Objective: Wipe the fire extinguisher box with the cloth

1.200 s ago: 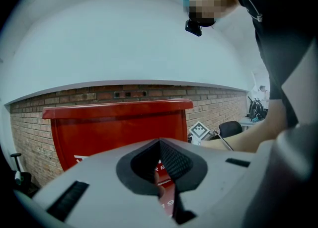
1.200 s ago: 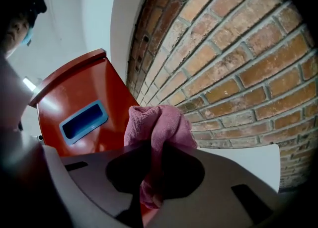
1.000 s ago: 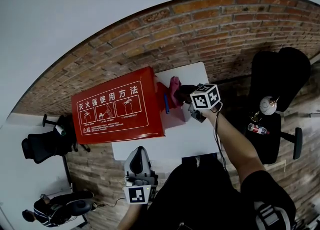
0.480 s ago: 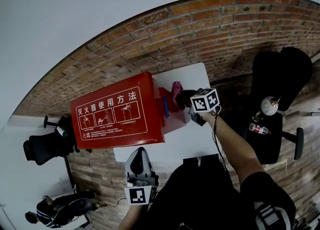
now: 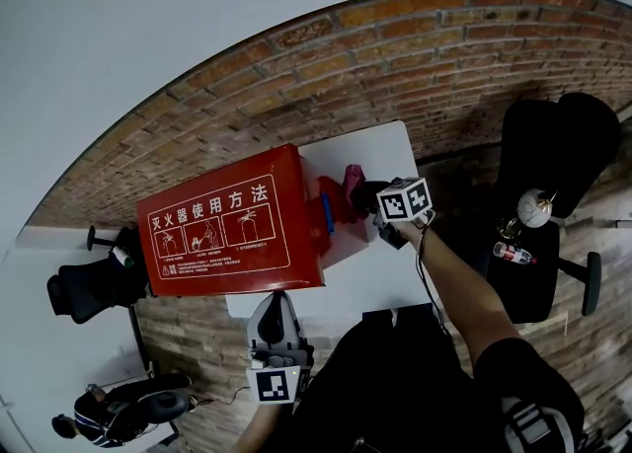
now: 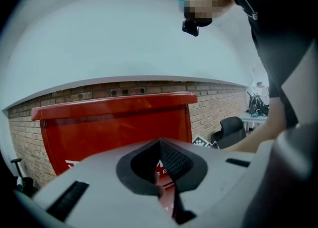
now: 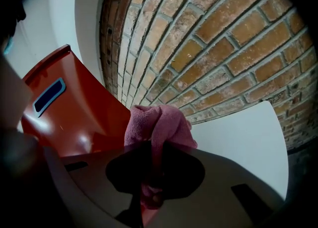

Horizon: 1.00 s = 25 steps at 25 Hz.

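A red fire extinguisher box (image 5: 229,226) with white printed instructions lies on a white table (image 5: 385,264). My right gripper (image 5: 367,199) is shut on a pink cloth (image 5: 352,183) and holds it against the box's right side, close to a blue handle (image 5: 327,213). In the right gripper view the pink cloth (image 7: 157,127) bunches between the jaws against the red box wall (image 7: 69,110). My left gripper (image 5: 276,321) hangs below the table's near edge, shut and empty, and it faces the box's red front (image 6: 114,122).
A brick wall (image 5: 395,56) runs behind the table. A black chair (image 5: 548,160) stands to the right, with a bottle (image 5: 509,254) and a round object (image 5: 533,208) on a black seat. Another black chair (image 5: 89,288) stands at the left. A person sits at lower left.
The right gripper with the cloth has shifted slightly up along the box's right side. The left gripper has stayed in place.
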### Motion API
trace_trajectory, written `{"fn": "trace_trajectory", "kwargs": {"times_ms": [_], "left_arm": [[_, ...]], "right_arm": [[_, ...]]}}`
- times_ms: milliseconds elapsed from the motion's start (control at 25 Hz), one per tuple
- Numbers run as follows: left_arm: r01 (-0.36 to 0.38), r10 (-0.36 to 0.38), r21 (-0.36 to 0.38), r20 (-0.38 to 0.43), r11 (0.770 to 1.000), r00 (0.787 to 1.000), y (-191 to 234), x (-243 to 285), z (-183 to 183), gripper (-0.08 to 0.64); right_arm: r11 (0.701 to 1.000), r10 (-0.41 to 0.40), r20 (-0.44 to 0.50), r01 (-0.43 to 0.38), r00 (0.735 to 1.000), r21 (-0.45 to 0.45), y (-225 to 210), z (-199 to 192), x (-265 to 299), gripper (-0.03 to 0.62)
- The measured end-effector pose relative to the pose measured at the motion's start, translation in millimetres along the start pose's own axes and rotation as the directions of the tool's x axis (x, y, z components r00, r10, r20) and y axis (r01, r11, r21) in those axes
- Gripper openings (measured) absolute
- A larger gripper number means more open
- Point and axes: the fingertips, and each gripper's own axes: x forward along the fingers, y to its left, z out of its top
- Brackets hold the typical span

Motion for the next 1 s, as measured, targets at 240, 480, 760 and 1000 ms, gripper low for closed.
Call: {"fn": "trace_trajectory", "kwargs": {"times_ms": [240,480,760,1000], "left_arm": [[0.002,-0.002,0.01,0.001,1.0,1.0,-0.7,0.6,1.6,0.049],[0.001,-0.001,0.026,-0.005,1.0,1.0,1.1,-1.6,1.4,0.049],[-0.006,0.007,0.041,-0.019,0.999,1.0,3.1,-5.8,2.6,0.049],[-0.016,0.017,0.049,-0.025,0.999,1.0,6.1,-10.0,2.2,0.049]], "right_arm": [[0.999,-0.034,-0.033,0.035,0.999,0.028,-21.9,-19.8,8.4,0.061],[0.995,-0.073,-0.052,0.076,0.996,0.064,-46.1,-33.3,18.7,0.061],[0.985,-0.11,-0.065,0.118,0.992,0.127,-69.4,-51.6,27.9,0.061],[0.974,-0.153,-0.116,0.17,0.981,0.151,-90.3,-70.4,35.7,0.061]]}}
